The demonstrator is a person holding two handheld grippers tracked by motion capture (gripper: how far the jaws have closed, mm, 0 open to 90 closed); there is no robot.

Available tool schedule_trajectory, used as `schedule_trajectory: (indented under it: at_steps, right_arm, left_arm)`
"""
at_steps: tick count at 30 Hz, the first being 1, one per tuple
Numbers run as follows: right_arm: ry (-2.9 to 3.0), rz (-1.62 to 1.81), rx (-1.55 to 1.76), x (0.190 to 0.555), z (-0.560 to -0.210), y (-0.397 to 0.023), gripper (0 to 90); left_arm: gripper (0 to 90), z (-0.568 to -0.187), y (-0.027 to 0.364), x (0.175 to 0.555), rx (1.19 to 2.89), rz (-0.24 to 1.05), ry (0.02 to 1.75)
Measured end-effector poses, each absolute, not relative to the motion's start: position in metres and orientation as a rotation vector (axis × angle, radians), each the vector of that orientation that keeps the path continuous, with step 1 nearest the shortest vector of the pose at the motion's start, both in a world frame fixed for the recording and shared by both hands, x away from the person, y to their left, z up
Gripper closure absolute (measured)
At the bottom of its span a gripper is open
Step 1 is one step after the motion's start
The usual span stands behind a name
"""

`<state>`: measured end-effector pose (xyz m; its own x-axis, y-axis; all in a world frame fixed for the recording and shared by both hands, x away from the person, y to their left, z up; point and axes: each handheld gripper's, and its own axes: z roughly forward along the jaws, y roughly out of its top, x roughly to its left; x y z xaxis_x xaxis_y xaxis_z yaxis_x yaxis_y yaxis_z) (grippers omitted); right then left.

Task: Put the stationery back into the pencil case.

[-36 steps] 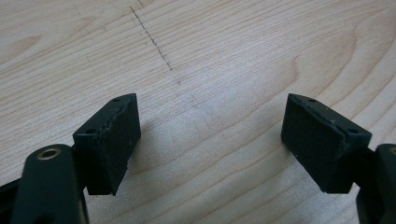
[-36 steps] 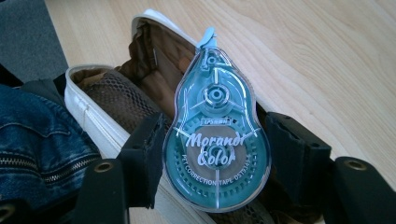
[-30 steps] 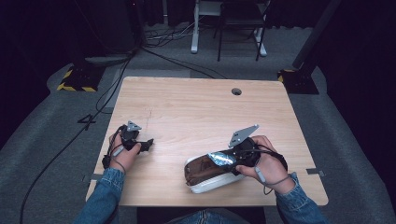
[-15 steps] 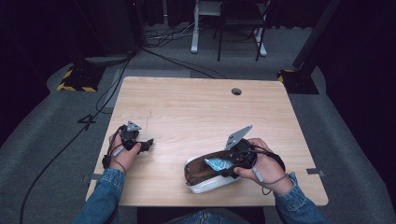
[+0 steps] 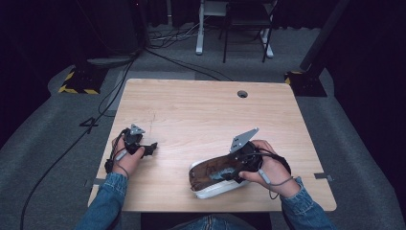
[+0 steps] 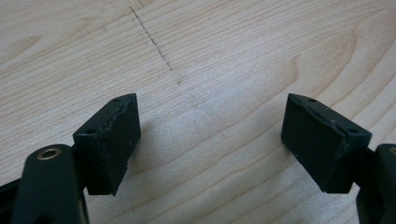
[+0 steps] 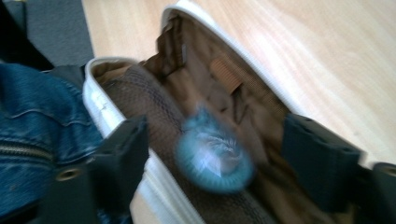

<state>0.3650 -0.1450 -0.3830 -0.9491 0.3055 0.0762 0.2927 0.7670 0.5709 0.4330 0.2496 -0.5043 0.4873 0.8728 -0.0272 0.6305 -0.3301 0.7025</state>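
Resting on the left part of the table [image 5: 201, 110], near its front edge: left gripper [image 5: 152, 147], held in the left hand [image 5: 128, 158], jaws pointing toward the middle of the table. Showing in the left gripper view: jaws spread wide, nothing between the pads [image 6: 112, 140], only bare wood grain with a faint dotted line running off toward the top. Lying further right, near the front edge: an open case [image 5: 210, 179], white outside, brown lining inside, lid tipped back toward the middle of the table. Hovering right over the case's right end: right gripper [image 5: 230, 173], gripped by the right hand [image 5: 270, 170], grey plate sticking up and to the left. Having just been opening: its jaws, now standing well apart in the right gripper view, pressing on nothing. Lying between them on the brown mesh inside the case: a small blue-rimmed thing [image 7: 214, 156], too blurred to name, possibly a round, crinkled cap. Showing at the left of that same view: a denim sleeve [image 7: 37, 135], just beside the case's white wall. Sitting beyond the table: dark floor, cables, a chair's legs.
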Motion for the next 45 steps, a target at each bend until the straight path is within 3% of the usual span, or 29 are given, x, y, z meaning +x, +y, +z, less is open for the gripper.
schedule_trajectory:
  at_steps: [14,17,27,37,45]
  right_arm:
    - [2.894,0.983,0.529,0.365,-0.380,-0.151,30.1]
    - [2.860,1.037,0.536,0.362,-0.379,-0.155,37.2]
    - [2.644,1.217,0.610,0.370,-0.364,-0.185,31.8]
    - [2.469,1.225,0.811,0.399,-0.373,-0.232,20.5]
    - [2.387,1.205,0.908,0.410,-0.387,-0.265,17.5]
  left_arm:
    - [20.1,-0.504,0.250,0.433,2.076,0.466,1.235]
    - [20.1,-0.504,0.250,0.433,2.077,0.464,1.236]
    - [20.1,-0.504,0.250,0.431,2.075,0.468,1.234]
    - [20.1,-0.504,0.251,0.429,2.079,0.467,1.228]
    - [20.1,-0.504,0.251,0.429,2.081,0.466,1.224]
